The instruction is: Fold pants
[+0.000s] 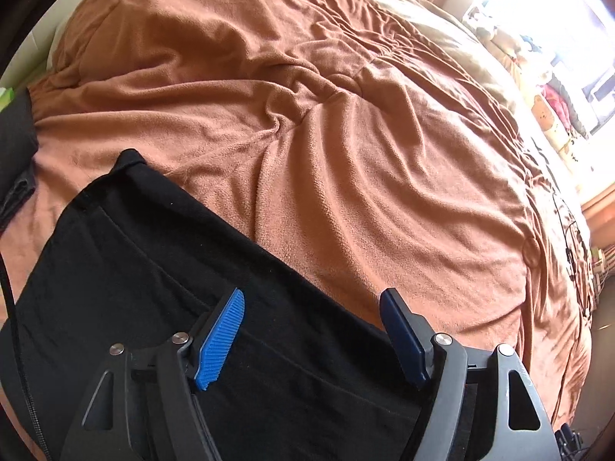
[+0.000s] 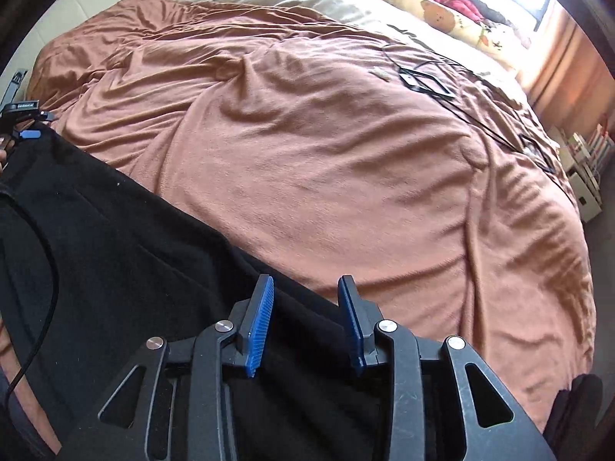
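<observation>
The black fabric pants are seen spread flat at the near left of a bed covered by a rumpled rust-brown fleece blanket. The left gripper, with blue ribbed pads, is held above the pants' right edge with its jaws wide apart and nothing pinched. The right gripper is poised over the same edge, jaws partly apart, the cloth beneath them ungripped. Stuffed toys are seen at the far right by the window.
</observation>
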A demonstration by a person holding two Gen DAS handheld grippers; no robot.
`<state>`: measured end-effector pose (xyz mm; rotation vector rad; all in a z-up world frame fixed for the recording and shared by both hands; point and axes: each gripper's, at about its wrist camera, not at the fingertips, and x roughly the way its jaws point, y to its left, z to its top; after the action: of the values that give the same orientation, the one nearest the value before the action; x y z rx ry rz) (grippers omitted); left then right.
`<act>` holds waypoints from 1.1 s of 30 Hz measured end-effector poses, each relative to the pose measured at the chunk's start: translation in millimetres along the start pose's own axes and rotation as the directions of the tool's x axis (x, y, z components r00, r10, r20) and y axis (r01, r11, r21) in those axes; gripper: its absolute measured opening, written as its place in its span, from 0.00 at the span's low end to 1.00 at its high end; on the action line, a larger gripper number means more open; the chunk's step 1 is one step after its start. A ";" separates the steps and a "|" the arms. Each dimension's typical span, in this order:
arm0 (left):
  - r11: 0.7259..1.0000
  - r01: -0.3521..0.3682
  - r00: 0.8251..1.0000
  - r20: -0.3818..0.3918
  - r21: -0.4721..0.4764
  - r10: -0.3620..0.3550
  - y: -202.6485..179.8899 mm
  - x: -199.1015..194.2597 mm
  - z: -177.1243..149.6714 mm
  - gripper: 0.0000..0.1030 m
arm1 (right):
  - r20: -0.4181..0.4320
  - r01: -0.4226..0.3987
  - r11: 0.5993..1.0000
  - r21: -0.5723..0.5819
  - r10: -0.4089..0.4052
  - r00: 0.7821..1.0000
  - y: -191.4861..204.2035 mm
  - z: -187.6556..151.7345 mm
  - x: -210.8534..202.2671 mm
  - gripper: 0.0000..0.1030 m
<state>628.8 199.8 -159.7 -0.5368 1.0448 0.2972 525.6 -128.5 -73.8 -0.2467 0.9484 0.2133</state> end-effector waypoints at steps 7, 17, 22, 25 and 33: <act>1.000 0.026 0.999 0.025 0.018 -0.026 20.2 -32.5 -23.5 0.73 | -0.057 0.029 0.992 0.121 -0.023 0.998 -40.6 -53.8 -39.3 0.31; 0.998 0.056 0.997 0.043 0.027 -0.057 50.0 -68.6 -66.5 0.73 | -0.156 -0.025 0.940 0.339 0.082 0.984 -58.9 -91.4 -12.7 0.31; 0.998 0.056 0.998 0.041 0.033 -0.058 63.4 -80.1 -87.9 0.73 | -0.139 0.067 0.901 0.428 -0.007 0.990 -84.5 -80.6 5.1 0.24; 0.999 0.044 0.998 0.047 0.032 -0.045 73.0 -86.7 -99.3 0.73 | -0.159 0.113 0.886 0.450 -0.045 0.986 -94.3 -74.4 13.3 0.12; 0.999 0.051 0.997 0.059 -0.015 -0.050 104.8 -102.7 -122.9 0.73 | -0.158 0.192 0.888 0.417 -0.138 0.978 -88.2 -65.7 31.0 0.05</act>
<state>439.0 221.3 -146.7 -0.5652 0.9712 0.2752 517.7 -229.9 -125.9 0.0711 1.0671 -0.1747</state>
